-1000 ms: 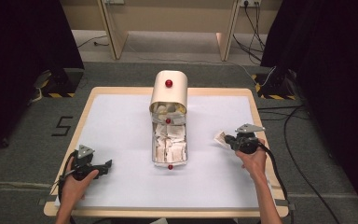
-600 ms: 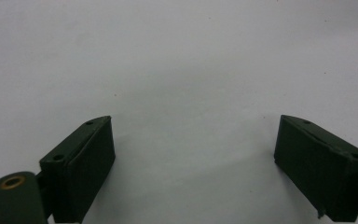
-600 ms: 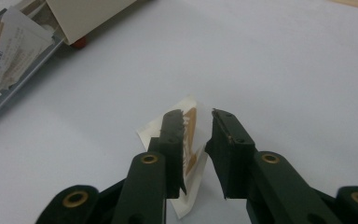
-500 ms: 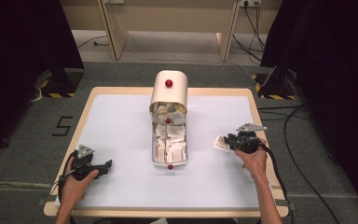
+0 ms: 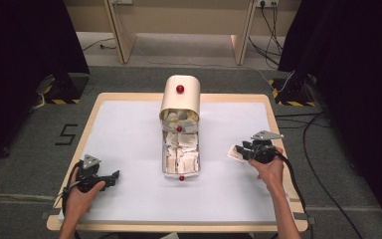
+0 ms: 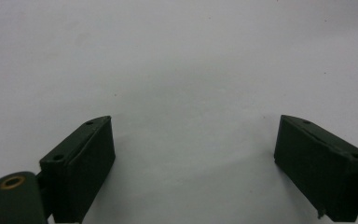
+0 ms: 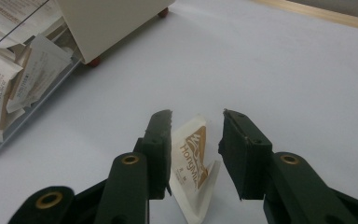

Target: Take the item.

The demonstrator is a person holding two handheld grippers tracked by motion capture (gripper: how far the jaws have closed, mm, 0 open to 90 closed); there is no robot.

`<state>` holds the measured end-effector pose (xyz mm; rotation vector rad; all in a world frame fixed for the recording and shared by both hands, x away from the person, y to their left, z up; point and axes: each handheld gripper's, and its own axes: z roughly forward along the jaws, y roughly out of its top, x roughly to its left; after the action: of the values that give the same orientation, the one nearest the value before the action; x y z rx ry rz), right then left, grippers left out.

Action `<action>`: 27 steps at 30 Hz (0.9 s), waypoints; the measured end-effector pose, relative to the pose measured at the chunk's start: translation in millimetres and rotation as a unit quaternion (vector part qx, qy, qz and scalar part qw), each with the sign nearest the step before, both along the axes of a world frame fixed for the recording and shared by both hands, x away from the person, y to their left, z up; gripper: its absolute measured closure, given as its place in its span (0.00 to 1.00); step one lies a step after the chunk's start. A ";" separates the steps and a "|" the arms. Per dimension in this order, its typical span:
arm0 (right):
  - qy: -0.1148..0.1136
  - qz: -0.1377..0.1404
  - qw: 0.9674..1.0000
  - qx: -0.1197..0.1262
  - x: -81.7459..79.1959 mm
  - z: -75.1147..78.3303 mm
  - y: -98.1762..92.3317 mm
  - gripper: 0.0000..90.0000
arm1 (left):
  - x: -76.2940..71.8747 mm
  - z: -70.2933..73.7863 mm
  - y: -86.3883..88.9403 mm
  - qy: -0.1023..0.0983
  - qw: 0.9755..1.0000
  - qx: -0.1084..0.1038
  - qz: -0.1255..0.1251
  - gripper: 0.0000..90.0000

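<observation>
I kept my right claw (image 7: 193, 154) partly parted around a sachet (image 7: 193, 161), leaning on one jaw, the box (image 5: 180, 144) beyond it, while my left claw (image 6: 193, 163) rested wide and empty.

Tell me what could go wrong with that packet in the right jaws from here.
The right hand-held gripper has its jaws apart around the packet, which leans on one jaw, so it may slip or topple onto the table. Closing now could crumple it. The open box of packets lies close, so a sweep might knock it.
</observation>
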<state>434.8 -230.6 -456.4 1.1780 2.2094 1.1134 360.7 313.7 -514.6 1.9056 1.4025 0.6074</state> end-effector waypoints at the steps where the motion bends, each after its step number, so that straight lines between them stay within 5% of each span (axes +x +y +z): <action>1: 0.001 0.000 1.000 0.001 -0.1 0.1 0.6 0.68 | 0.0 0.0 0.0 0.000 1.000 0.000 0.000 0.13; 12: 0.030 -0.018 0.999 0.013 -3.6 -1.5 10.6 0.39 | 0.0 0.1 0.1 0.000 1.000 0.000 0.000 0.13; 27: 0.038 -0.012 0.999 -0.004 -24.8 -3.0 12.6 0.30 | 0.0 0.0 0.1 0.000 1.000 0.000 0.000 0.13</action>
<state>409.9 -218.0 -459.4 1.2589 2.2494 1.0648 360.7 313.8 -514.6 1.9057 1.4024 0.6066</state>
